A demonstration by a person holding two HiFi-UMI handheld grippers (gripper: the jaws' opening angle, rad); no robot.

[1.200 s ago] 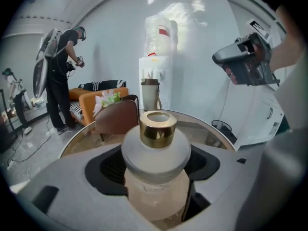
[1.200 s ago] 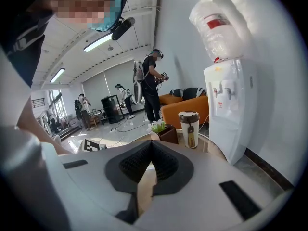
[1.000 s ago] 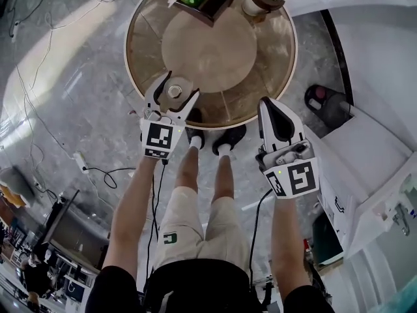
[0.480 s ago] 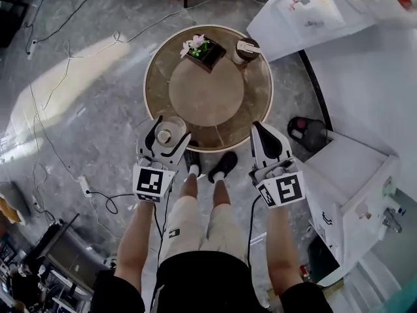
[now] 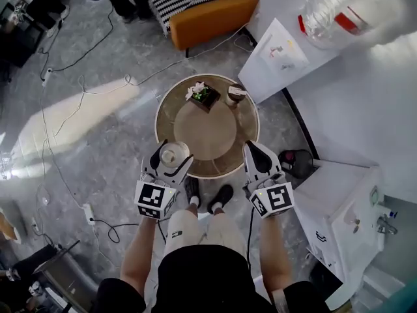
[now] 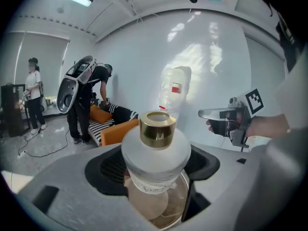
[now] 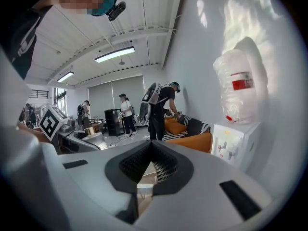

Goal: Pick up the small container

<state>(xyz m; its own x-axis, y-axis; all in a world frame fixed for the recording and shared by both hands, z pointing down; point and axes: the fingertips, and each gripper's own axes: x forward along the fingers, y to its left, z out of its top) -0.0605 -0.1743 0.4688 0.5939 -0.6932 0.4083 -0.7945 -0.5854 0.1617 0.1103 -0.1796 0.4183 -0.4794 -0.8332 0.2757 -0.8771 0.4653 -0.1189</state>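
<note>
Item: small container [image 6: 155,153], a frosted white bottle with a gold cap [image 6: 158,128], held upright. Location: between the jaws of my left gripper [image 5: 174,156], which press on its body from both sides, so they stand only as far apart as the bottle is wide; the cap rises above them. In the head view the container sits over the near left rim of the round table [image 5: 208,135], and in the left gripper view the tabletop shows well below it, with no contact. My right gripper [image 5: 253,152] is level with the left, near the table's near right rim and well apart from the container; its jaws are closed together with nothing between them. On the far side of the table: a dark planter with white flowers [image 5: 201,94] and, just beside it, a lidded cup [image 5: 235,94]. Beyond the table: an orange sofa [image 5: 212,15]. To my right: a water cooler [image 5: 335,8] against the white wall. Other people stand in the room behind.
</note>
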